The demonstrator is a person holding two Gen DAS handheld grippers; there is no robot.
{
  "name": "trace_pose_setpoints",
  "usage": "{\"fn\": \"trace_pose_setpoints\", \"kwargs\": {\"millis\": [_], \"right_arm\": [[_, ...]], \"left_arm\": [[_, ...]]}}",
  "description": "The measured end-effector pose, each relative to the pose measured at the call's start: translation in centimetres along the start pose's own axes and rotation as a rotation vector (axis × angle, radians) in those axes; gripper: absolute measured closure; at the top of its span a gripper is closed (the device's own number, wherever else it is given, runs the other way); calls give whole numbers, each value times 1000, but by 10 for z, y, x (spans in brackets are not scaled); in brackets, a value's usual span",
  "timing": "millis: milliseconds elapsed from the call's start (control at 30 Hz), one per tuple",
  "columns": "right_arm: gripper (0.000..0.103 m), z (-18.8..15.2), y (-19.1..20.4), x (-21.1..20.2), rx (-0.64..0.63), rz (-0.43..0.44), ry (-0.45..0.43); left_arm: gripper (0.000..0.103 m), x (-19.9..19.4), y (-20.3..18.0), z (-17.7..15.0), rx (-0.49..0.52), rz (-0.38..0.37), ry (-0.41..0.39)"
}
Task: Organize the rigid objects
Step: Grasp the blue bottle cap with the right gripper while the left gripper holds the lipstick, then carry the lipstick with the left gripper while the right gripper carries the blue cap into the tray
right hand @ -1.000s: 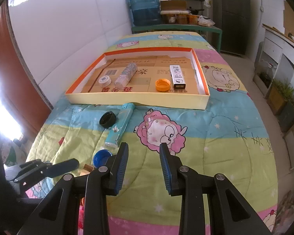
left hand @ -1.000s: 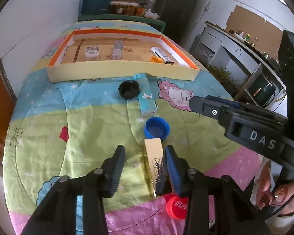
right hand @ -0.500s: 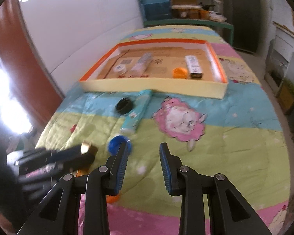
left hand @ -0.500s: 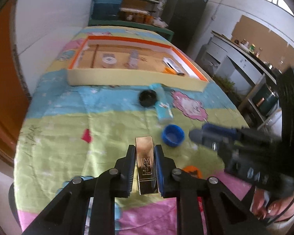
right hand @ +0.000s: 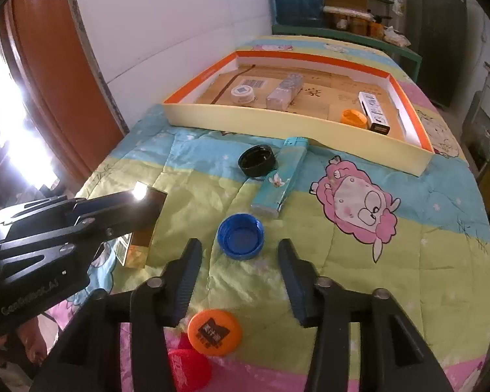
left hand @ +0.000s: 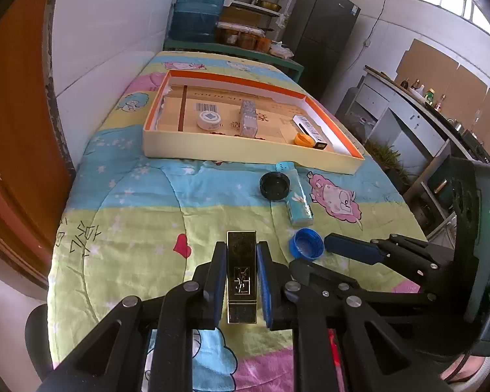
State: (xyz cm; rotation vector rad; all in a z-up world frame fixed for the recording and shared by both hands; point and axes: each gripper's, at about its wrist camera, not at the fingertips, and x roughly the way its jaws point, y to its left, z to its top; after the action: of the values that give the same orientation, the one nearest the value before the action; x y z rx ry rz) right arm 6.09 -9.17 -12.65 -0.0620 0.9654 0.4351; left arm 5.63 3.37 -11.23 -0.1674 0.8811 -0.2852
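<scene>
While the left gripper (left hand: 241, 281) has its blue-padded fingers (left hand: 218, 281) clamped on both long sides of the gold box (left hand: 241, 274), that box sits lifted off the quilt (left hand: 140, 228), its logo face up and its far end poking out past the fingertips. Over in the right wrist view the same gold box (right hand: 143, 225) hangs above the quilt's left edge, glare flashing off its top corner. The right gripper (right hand: 240, 281) is spread wide and grips nothing, its fingers (right hand: 187, 281) framing the blue cap (right hand: 241, 236), which lies open side up on the green band. Closer to the camera, between the finger bases, lies an orange cap (right hand: 214, 332), with a red cap (right hand: 187, 370) just beside it. Further out, a teal box (right hand: 279, 178) lies lengthwise with a black cap (right hand: 256, 160) touching its left side. Beyond them comes the tray (right hand: 277, 121) with orange inner walls, holding a white round tin (right hand: 242, 94), a clear bottle (right hand: 284, 91) on its side, a small orange lid (right hand: 353, 117) and a white carton (right hand: 374, 111).
</scene>
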Motion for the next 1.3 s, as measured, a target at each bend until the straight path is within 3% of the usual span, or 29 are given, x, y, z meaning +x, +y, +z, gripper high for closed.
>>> {"fn": "trace_pose_setpoints", "kwargs": {"millis": [133, 233, 1300], "right_arm": [[53, 2, 0, 5, -2, -12, -2], [72, 3, 0, 5, -2, -26, -12], [72, 26, -19, -35, 26, -36, -125]], "left_arm": [[85, 1, 2, 1, -7, -3, -1], [85, 2, 3, 2, -10, -4, -1], [85, 1, -10, 36, 20, -11, -44]]}}
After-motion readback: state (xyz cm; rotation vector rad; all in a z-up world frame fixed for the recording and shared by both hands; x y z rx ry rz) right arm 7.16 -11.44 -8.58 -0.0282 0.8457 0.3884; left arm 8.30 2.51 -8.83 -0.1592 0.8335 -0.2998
